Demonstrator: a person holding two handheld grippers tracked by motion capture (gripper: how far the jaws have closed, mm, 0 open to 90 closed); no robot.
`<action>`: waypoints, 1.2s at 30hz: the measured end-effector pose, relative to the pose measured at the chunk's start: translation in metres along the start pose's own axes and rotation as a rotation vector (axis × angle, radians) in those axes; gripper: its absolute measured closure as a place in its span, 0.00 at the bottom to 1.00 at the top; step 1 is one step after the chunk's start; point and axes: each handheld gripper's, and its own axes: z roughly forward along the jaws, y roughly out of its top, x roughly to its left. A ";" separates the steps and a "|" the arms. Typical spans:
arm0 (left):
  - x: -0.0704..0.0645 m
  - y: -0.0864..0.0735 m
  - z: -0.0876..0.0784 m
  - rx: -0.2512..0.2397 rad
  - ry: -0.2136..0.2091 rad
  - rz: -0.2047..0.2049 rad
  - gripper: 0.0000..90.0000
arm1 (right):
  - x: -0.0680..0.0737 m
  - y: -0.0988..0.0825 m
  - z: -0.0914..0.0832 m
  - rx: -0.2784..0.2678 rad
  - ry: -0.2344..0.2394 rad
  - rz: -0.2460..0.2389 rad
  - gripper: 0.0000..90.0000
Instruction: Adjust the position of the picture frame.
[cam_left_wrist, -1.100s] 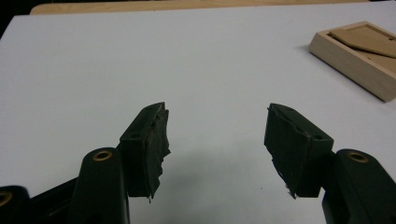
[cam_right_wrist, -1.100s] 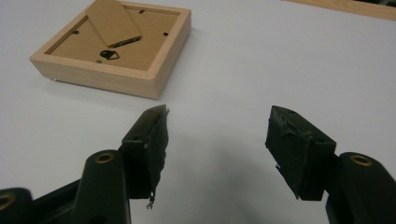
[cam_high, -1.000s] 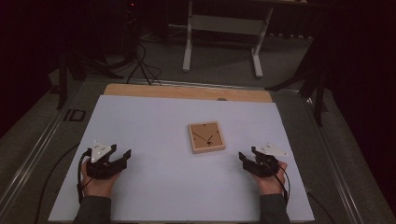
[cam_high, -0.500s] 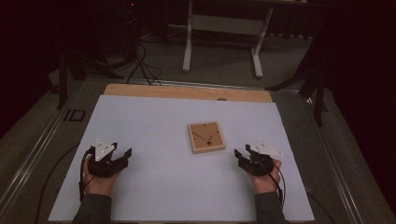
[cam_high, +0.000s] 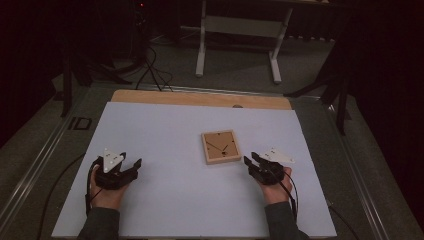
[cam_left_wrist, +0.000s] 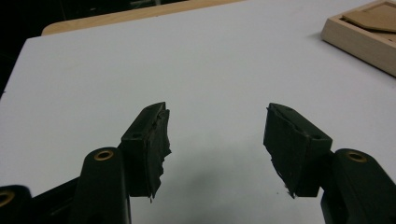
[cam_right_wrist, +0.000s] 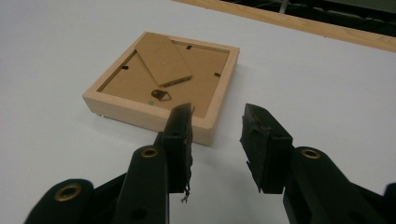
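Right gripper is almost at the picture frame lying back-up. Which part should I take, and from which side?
Probably the near corner of the picture frame, where the right gripper, jaws just narrowed and nothing between them, already points. The frame lies flat, back up, so its raised wooden rim is the graspable part: come in low from its right edge, one jaw outside the rim, one in the recess, clear of the folded stand.

A small wooden picture frame (cam_high: 220, 147) is lying back-up near the middle of the pale counter (cam_high: 165, 125). The right tongs (cam_high: 252, 163) are being held just beside the frame's lower right corner, apart from it, their jaws having just been closing with nothing between them. The left tongs (cam_high: 131, 166) are being held well apart from the frame, jaws parted.
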 end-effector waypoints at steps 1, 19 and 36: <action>0.001 0.000 0.000 -0.001 0.003 -0.005 0.45 | 0.001 0.001 0.002 0.001 0.003 0.000 0.69; 0.002 -0.001 0.001 0.006 0.010 -0.005 0.45 | 0.005 0.004 0.034 0.040 0.022 0.013 0.70; 0.001 0.000 0.000 -0.001 0.012 0.000 0.45 | 0.000 0.004 0.053 0.069 0.047 0.055 0.81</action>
